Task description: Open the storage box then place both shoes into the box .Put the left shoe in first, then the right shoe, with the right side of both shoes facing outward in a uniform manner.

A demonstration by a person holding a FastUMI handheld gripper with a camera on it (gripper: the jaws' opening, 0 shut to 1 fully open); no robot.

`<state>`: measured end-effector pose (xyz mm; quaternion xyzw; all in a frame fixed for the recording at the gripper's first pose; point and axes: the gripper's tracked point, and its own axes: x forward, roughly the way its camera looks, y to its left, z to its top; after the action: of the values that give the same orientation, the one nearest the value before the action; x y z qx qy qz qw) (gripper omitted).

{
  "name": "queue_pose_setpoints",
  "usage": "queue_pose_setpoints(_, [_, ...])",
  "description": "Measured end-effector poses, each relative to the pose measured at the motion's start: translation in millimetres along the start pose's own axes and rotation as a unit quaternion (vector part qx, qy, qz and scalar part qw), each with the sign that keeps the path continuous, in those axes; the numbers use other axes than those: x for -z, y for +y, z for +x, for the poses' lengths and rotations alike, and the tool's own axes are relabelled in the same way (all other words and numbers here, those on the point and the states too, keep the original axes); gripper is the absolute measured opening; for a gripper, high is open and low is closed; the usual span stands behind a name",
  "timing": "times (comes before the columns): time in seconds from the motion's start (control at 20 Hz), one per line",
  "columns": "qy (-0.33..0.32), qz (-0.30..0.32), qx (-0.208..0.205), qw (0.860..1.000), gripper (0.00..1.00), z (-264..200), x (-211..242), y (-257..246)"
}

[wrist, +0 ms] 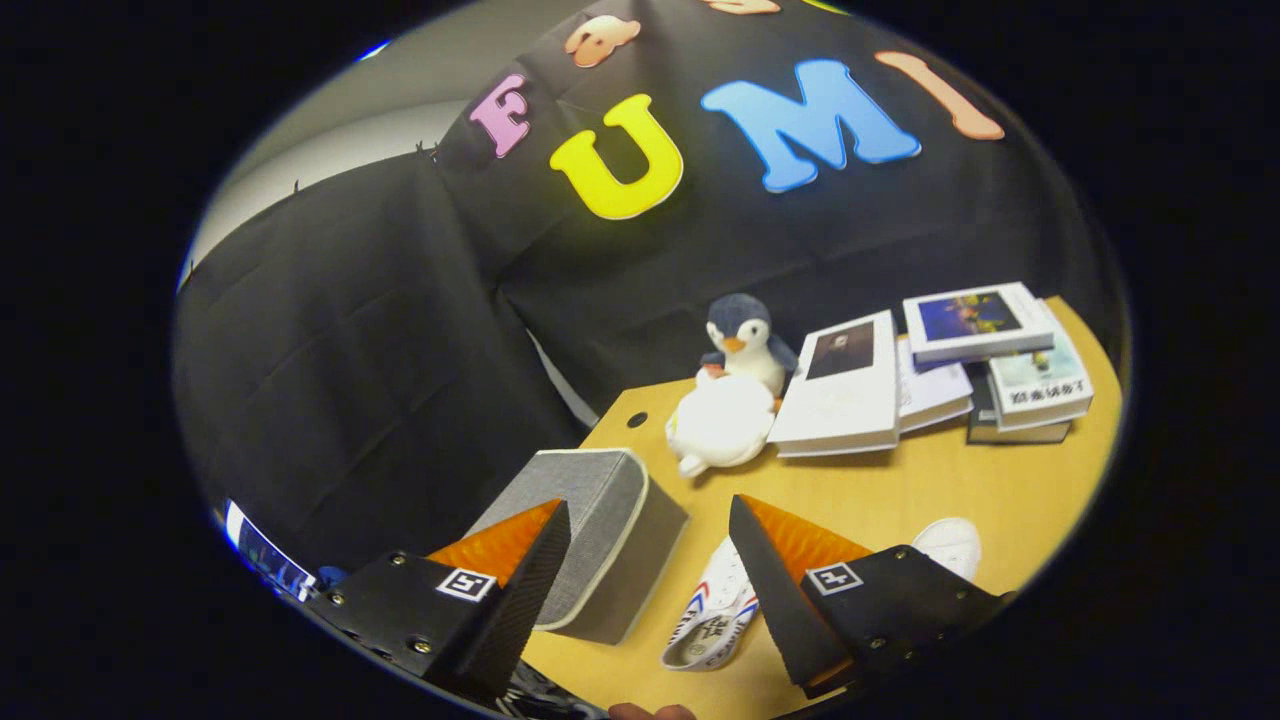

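Note:
A grey fabric storage box (598, 535) with its lid down sits on the wooden table (930, 490), just ahead of my left finger and partly behind it. A white shoe (722, 615) with red and blue stripes lies between and just beyond my fingers, its heel end toward me. A second white shoe's toe (950, 545) peeks out past my right finger. My gripper (648, 515) hovers above them, open, with nothing between its fingers.
A plush penguin (745, 345) and a white plush toy (718, 425) sit at the table's far side. Several books (940, 375) lie stacked and leaning to their right. A small hole (637, 419) marks the tabletop near the far corner.

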<state>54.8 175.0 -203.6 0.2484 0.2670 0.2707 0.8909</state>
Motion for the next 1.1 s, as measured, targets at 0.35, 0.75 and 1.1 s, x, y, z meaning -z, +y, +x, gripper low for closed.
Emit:
queue_pose_setpoints(0.35, [0.100, 0.090, -0.094, 0.986, 0.97, 60.6, 74.4, 23.5])
queue_pose_setpoints(0.75, [0.150, 0.200, -0.168, 0.953, 0.97, 100.5, 108.9, 46.7])
queue_pose_setpoints(1.1, [0.154, 0.266, -0.220, 0.926, 0.96, 95.1, 104.4, 46.6])
